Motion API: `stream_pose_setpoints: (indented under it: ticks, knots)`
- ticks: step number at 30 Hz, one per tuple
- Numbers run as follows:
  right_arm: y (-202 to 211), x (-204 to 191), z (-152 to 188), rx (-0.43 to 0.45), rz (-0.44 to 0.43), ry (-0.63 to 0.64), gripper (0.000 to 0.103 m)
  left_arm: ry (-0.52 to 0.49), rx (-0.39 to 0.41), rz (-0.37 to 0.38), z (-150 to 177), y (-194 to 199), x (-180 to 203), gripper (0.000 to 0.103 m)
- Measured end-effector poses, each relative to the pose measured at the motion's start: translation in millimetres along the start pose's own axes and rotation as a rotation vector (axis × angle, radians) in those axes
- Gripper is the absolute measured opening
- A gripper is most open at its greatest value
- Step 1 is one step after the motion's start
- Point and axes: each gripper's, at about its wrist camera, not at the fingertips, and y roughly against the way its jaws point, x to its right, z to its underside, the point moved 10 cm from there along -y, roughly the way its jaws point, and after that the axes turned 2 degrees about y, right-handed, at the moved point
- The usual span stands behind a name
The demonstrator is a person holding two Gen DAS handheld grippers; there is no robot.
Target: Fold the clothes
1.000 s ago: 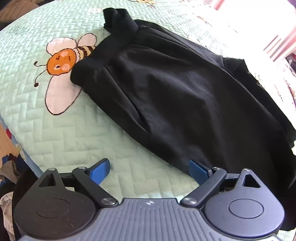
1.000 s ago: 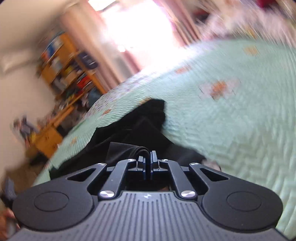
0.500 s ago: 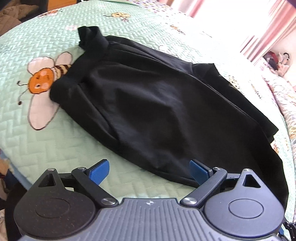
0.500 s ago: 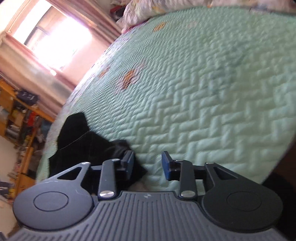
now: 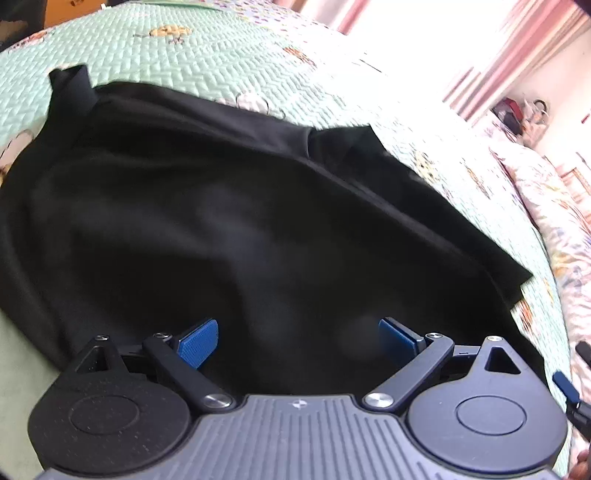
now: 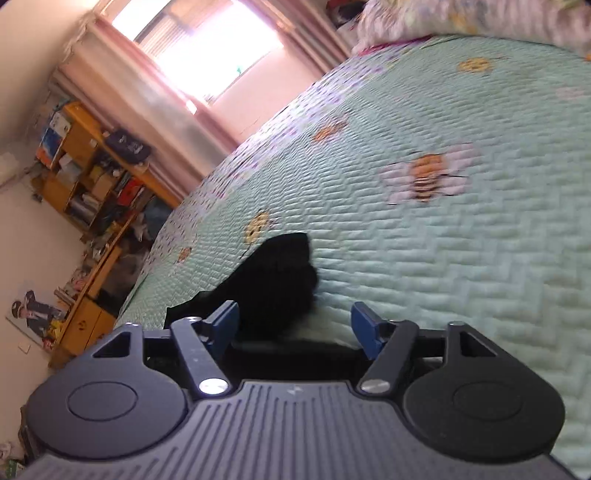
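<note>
A black garment (image 5: 207, 221) lies spread across the green quilted bed (image 5: 192, 62). It fills most of the left wrist view, with a cuffed end at the upper left and a folded layer along its far side. My left gripper (image 5: 297, 341) hovers over the garment's near edge, jaws wide open, blue pads apart and nothing between them. In the right wrist view only a bunched end of the black garment (image 6: 280, 280) shows. My right gripper (image 6: 293, 325) is just behind it, jaws opening, pads clear of the cloth.
The quilt (image 6: 461, 258) carries bee prints (image 6: 428, 181) and stretches far to the right. A floral pillow (image 6: 461, 14) lies at the bed's head. Wooden shelves (image 6: 92, 173) stand by a curtained window (image 6: 207, 44). The other gripper's tip (image 5: 570, 391) shows at the right edge.
My right gripper went from shut on the black cloth to open, and let it drop onto the bed. My left gripper slid over the garment, which now fills its view.
</note>
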Motion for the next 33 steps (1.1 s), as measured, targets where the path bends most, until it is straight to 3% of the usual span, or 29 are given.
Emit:
stream_pose_setpoints:
  ticks: [3, 5, 8, 9, 11, 12, 13, 14, 17, 19, 23, 24, 26, 28, 31, 32, 33]
  knots:
    - [-48.9, -13.8, -11.2, -0.047, 0.015, -0.017, 0.079, 0.013, 0.025, 0.001, -11.5, -10.6, 1.8, 0.094]
    - [-79.2, -8.8, -10.8, -0.097, 0.037, -0.13, 0.08, 0.021, 0.039, 0.009, -12.6, -16.5, -2.0, 0.094]
    - [-123.5, -6.7, 5.9, -0.247, 0.071, -0.175, 0.081, 0.015, 0.065, 0.042, -7.4, -22.0, -9.1, 0.095]
    - [-133.9, -3.3, 11.0, -0.262, 0.114, -0.172, 0.081, -0.001, 0.081, 0.056, -6.0, -21.5, -9.0, 0.096]
    - [-145.4, -6.6, 11.9, -0.243, 0.112, -0.165, 0.082, -0.038, 0.097, 0.072, -4.9, -20.7, -8.0, 0.098]
    - [-150.8, -12.5, 10.5, -0.242, 0.107, -0.133, 0.079, -0.049, 0.101, 0.077, -5.3, -20.9, -7.7, 0.099]
    - [-155.5, -20.1, 8.3, -0.248, 0.101, -0.083, 0.063, -0.051, 0.104, 0.085, -6.0, -21.2, -8.1, 0.099]
    - [-159.6, -31.1, 4.5, -0.249, 0.095, -0.004, 0.041, -0.049, 0.106, 0.096, -6.7, -21.5, -8.5, 0.1]
    - [-160.4, -86.2, -10.2, -0.197, 0.082, 0.354, 0.024, -0.045, 0.107, 0.131, -8.8, -22.2, -9.2, 0.101]
    - [-142.3, -155.5, -14.3, -0.07, 0.043, 0.746, 0.023, -0.044, 0.106, 0.144, -8.3, -21.0, -10.4, 0.101]
    - [-71.1, -278.4, 2.0, 0.328, -0.017, 1.476, 0.022, -0.057, 0.103, 0.141, -7.1, -22.3, -7.7, 0.102]
    - [-55.2, -297.2, -0.7, 0.425, -0.002, 1.595, 0.022, -0.071, 0.104, 0.133, -6.3, -22.9, -6.0, 0.102]
    - [-36.6, -310.6, -20.8, 0.575, 0.075, 1.732, 0.022, -0.106, 0.103, 0.115, -4.2, -23.7, -2.6, 0.102]
    - [-34.6, -296.9, -62.8, 0.602, 0.203, 1.721, 0.022, -0.133, 0.099, 0.103, -4.0, -25.3, 0.1, 0.102]
    - [-46.2, -231.8, -136.7, 0.575, 0.471, 1.581, 0.022, -0.163, 0.09, 0.123, -2.7, -26.3, 5.3, 0.102]
    - [-53.4, -203.1, -161.6, 0.548, 0.554, 1.516, 0.03, -0.172, 0.081, 0.133, -1.3, -26.9, 8.0, 0.102]
    - [-69.9, -166.5, -175.3, 0.434, 0.627, 1.427, 0.038, -0.181, 0.073, 0.13, 0.0, -27.6, 9.9, 0.102]
